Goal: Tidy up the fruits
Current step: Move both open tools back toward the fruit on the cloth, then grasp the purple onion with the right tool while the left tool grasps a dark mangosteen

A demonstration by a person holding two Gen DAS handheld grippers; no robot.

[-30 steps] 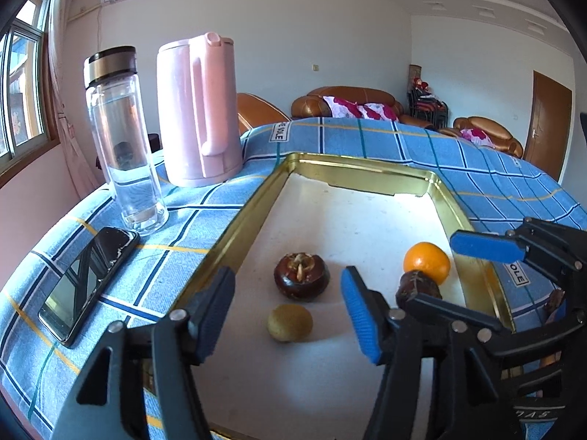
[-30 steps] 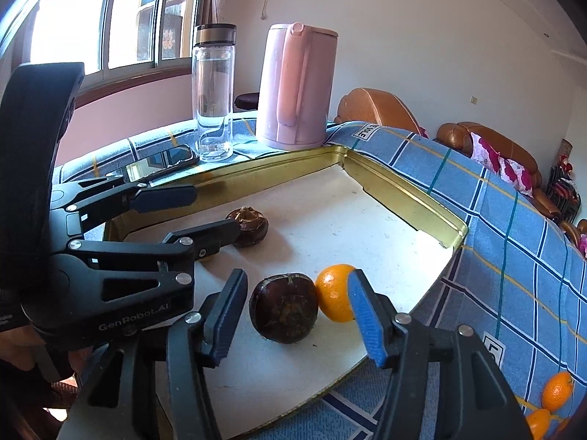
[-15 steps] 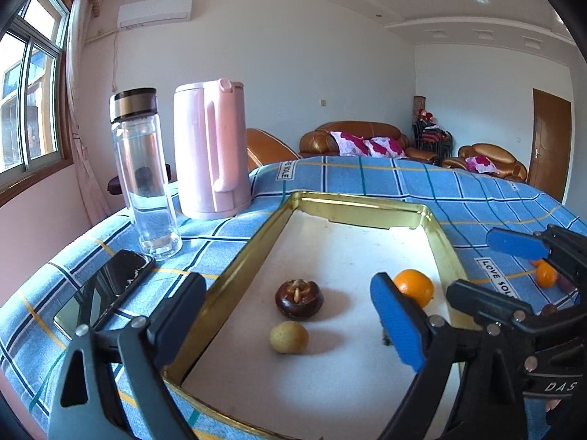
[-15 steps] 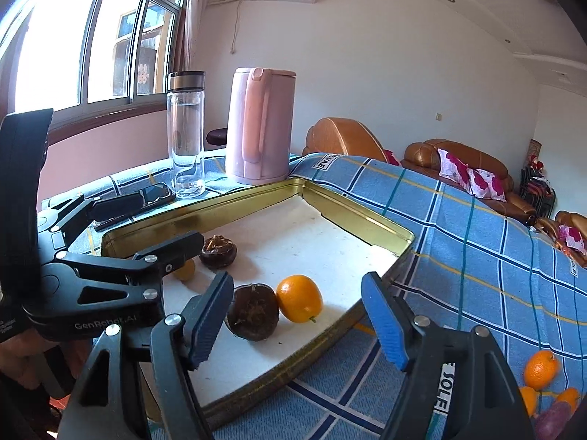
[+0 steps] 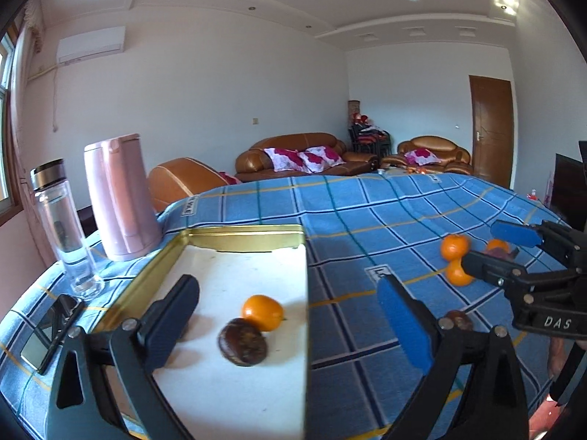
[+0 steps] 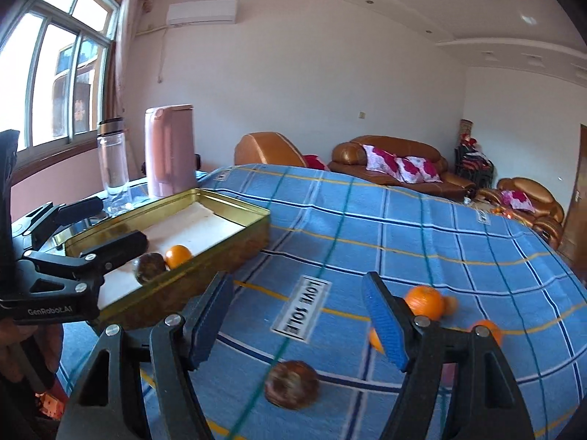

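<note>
Looking along my right hand-held gripper (image 6: 299, 324), I see the brown round fruit (image 6: 292, 385) lying on the blue checked desk (image 6: 422, 234) almost straight ahead, just below the gap between the spread fingers, which hold nothing. It sits well clear of the gold tray (image 6: 205, 253), out past the tray's near corner, with loose oranges (image 6: 424, 302) farther from the tray still. Being round, it offers no long axis to line up with. My left hand-held gripper (image 5: 290, 326) is opening wider with nothing pinched, hanging over the tray edge above an orange (image 5: 262, 312) and a dark fruit (image 5: 242, 341) already inside. I judge the right hand nearer.
</note>
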